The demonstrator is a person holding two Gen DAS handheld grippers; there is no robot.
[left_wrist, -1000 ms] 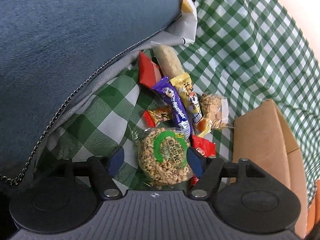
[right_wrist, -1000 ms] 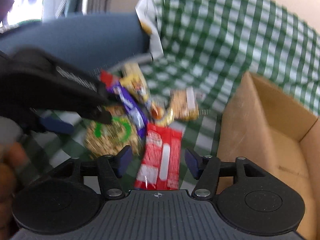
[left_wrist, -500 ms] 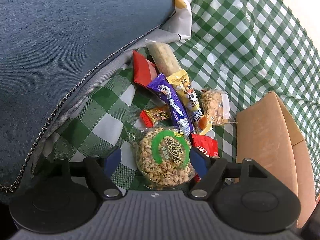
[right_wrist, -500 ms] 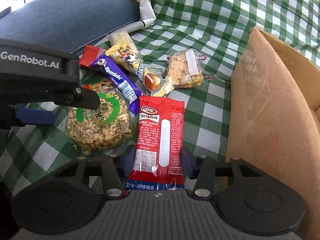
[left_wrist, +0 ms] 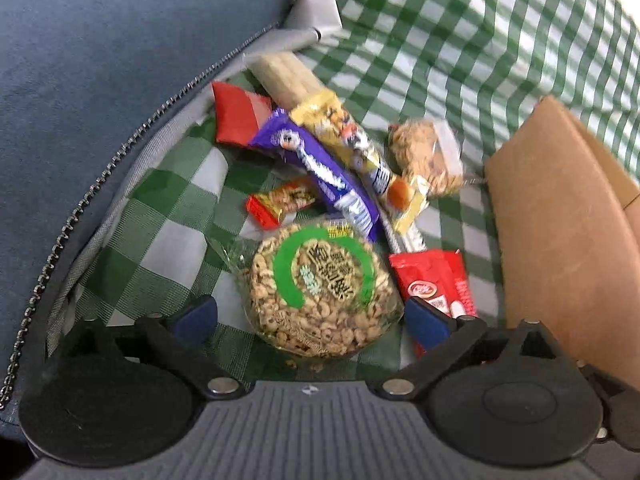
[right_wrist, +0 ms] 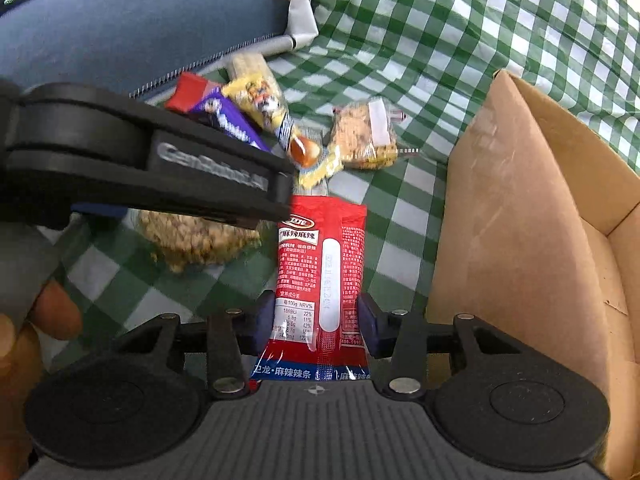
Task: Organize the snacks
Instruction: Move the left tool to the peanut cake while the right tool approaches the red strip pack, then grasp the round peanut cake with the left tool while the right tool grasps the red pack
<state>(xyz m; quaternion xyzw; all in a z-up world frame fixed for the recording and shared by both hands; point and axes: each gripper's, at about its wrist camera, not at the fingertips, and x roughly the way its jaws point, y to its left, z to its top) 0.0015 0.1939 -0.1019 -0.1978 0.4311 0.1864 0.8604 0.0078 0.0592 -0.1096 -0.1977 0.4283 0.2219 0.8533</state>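
A round clear bag of ring cereal with a green label lies on the green checked cloth. My left gripper straddles it; its jaws are opening and the blue pads stand clear of the bag's sides. A red spicy-strip packet lies beside the cereal bag, also visible as the red packet in the left wrist view. My right gripper is closing on its near end, and both pads press the packet's edges. The left gripper's black body crosses the right wrist view and hides most of the cereal bag.
Further back lie a purple bar, a yellow bar, a clear bag of brittle, a small red candy and a red wrapper. An open cardboard box stands right. A blue zipped cushion fills the left.
The left gripper's jaws spread wider and moved in around the cereal bag. The right gripper's jaws narrowed onto the red packet.
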